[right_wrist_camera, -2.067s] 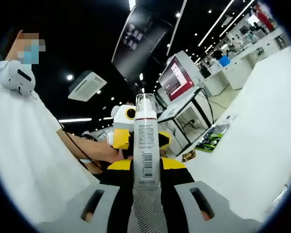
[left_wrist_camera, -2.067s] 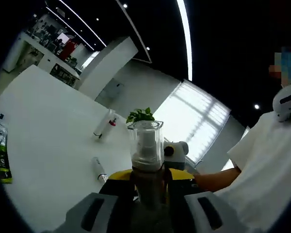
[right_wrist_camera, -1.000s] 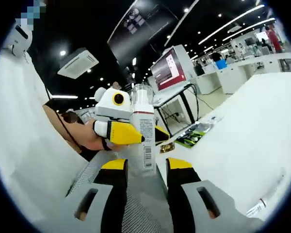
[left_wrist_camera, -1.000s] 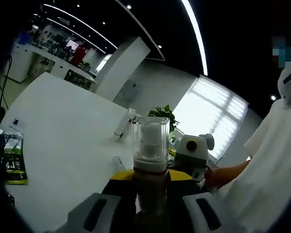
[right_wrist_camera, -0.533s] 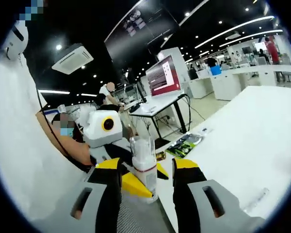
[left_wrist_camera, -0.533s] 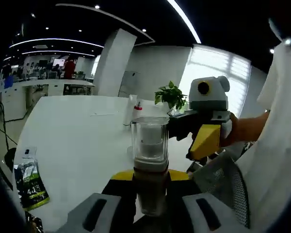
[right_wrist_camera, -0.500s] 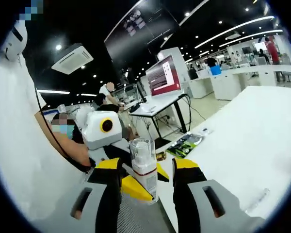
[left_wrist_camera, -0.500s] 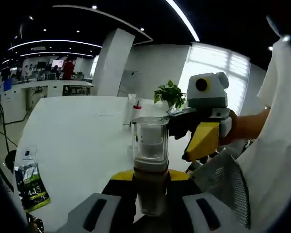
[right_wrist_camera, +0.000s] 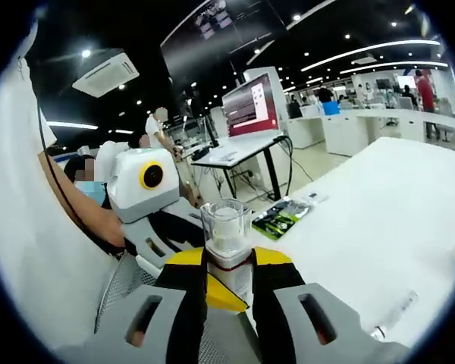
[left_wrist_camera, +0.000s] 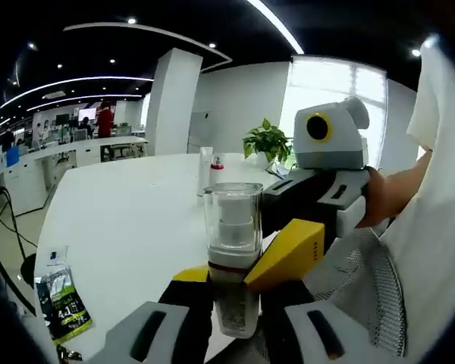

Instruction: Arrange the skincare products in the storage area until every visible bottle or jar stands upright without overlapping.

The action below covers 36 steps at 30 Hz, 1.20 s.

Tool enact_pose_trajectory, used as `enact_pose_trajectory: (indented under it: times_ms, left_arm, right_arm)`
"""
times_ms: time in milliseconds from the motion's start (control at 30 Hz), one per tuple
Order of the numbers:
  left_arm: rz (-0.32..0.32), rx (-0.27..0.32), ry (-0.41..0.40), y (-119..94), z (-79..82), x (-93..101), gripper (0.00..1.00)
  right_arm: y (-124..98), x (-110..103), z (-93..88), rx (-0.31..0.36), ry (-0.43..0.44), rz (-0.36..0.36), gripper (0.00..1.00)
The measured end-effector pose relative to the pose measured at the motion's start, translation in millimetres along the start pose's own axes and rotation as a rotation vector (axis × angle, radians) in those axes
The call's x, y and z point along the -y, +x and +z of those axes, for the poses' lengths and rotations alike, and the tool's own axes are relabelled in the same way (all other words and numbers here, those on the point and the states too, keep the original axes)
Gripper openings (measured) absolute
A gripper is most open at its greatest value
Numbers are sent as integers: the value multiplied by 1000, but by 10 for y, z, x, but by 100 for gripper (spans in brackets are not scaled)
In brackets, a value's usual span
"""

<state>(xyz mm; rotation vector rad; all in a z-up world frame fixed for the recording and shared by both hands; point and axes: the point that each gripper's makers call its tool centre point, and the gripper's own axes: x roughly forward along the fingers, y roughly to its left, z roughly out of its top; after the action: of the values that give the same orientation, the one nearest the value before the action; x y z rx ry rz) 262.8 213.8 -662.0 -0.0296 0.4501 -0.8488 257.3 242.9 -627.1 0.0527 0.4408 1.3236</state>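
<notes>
Both views are quite bright and mostly sharp. Strong daylight comes from the window [left_wrist_camera: 330, 91], which is washed out. Ceiling light strips [right_wrist_camera: 368, 49] and small spots shine on a dark ceiling. The white worktop [left_wrist_camera: 129, 220] reflects light evenly. Straight lines bend strongly toward the edges.

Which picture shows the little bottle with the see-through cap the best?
The left gripper view shows the small bottle with the clear plastic cap best: cap, inner pump and speckled body stand upright between the left gripper's jaws. In the right gripper view the same bottle shows mostly its cap; the right gripper hides the body.
</notes>
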Motion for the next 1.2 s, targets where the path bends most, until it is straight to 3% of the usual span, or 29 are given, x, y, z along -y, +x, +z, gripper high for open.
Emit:
enact_pose_trajectory:
  times_ms: [367,600,667,733,833,900,933,1067,1200]
  left_arm:
    - [-64,20,-31,-47,55,66,23]
    - [-53,11,34,31,22,93,24]
    - [-22,-40,39,53,-69,60,24]
    - [33,-158,94,61,-296,-16,26]
    - [33,-173,178,125,-347,36,26]
    - [55,-228,228,157,-463,7,25]
    - [97,-294,260,164,-583,-73,24]
    - [65,-311,258,220,-644,-23,24]
    - [88,-335,270,217,-683,-97,22]
  right_arm:
    - [3,-54,47,55,26,65,21]
    - [-48,-31,-2,37,2,71,19]
    - [-81,21,7,39,-5,57,19]
    - [-159,104,111,76,-3,46,19]
    - [-288,346,203,76,-36,-18,19]
    - [-354,499,237,81,-54,-60,19]
    - [-383,550,247,82,-45,-62,19]
    - [-531,883,286,70,-74,-133,19]
    - [-663,1192,331,57,-75,-216,19]
